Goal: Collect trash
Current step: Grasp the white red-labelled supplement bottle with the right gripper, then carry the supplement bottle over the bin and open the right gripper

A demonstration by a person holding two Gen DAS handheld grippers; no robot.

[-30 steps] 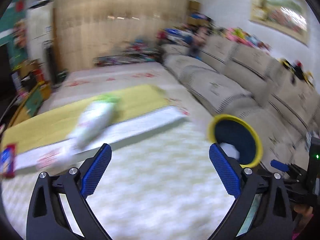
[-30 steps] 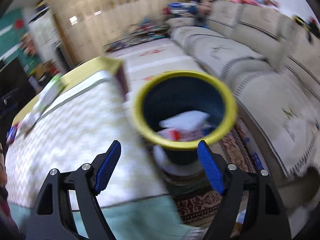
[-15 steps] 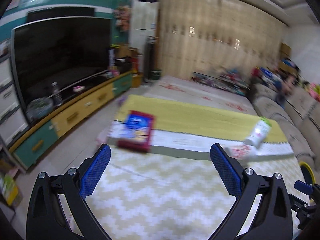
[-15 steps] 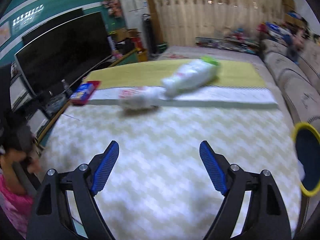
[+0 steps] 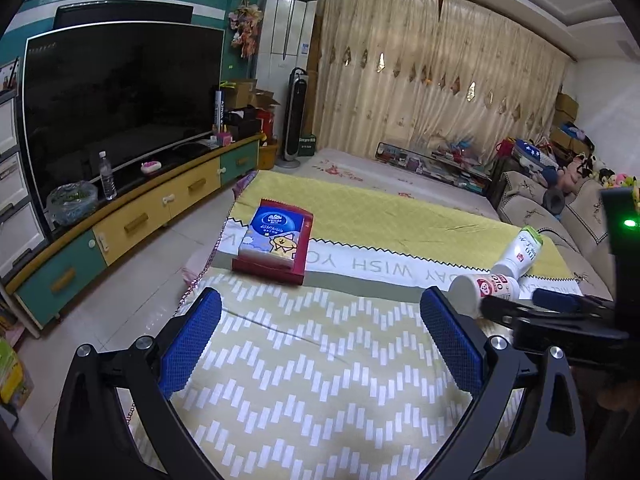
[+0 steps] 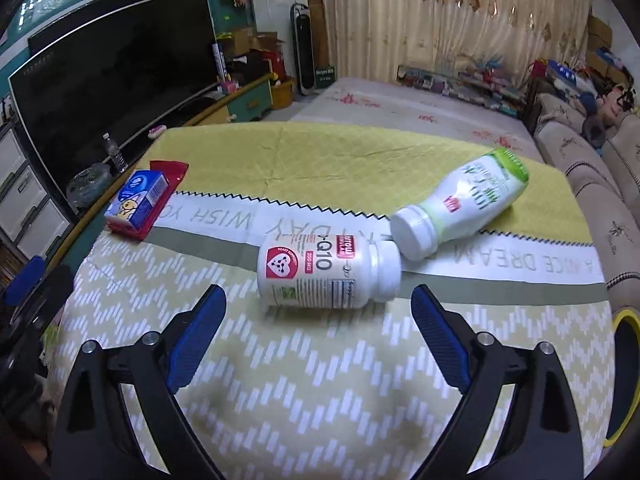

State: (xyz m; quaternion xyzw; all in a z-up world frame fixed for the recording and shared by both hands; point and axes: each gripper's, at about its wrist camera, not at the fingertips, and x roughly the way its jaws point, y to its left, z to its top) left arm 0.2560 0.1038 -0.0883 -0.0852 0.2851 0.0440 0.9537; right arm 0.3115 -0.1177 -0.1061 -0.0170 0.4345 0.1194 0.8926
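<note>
A white pill bottle (image 6: 326,274) lies on its side on the yellow cloth-covered table (image 6: 320,380), just ahead of my open, empty right gripper (image 6: 318,330). A white drink bottle with a green end (image 6: 460,204) lies beside it, cap toward the pill bottle. A blue tissue pack on a red wrapper (image 6: 138,200) lies at the table's left. In the left wrist view the tissue pack (image 5: 276,238) lies ahead of my open, empty left gripper (image 5: 320,338); the pill bottle (image 5: 482,290) and drink bottle (image 5: 520,250) are at right.
A yellow-rimmed dark bin (image 6: 624,376) stands past the table's right edge. A sofa (image 6: 600,184) runs along the right. A TV (image 5: 112,108) on a low cabinet (image 5: 132,224) lines the left wall. The right gripper's body (image 5: 560,320) shows at the left view's right.
Both grippers have swung away from the bin toward the table. The right gripper has closed in on the pill bottle; the left now faces the tissue pack. Both stay open.
</note>
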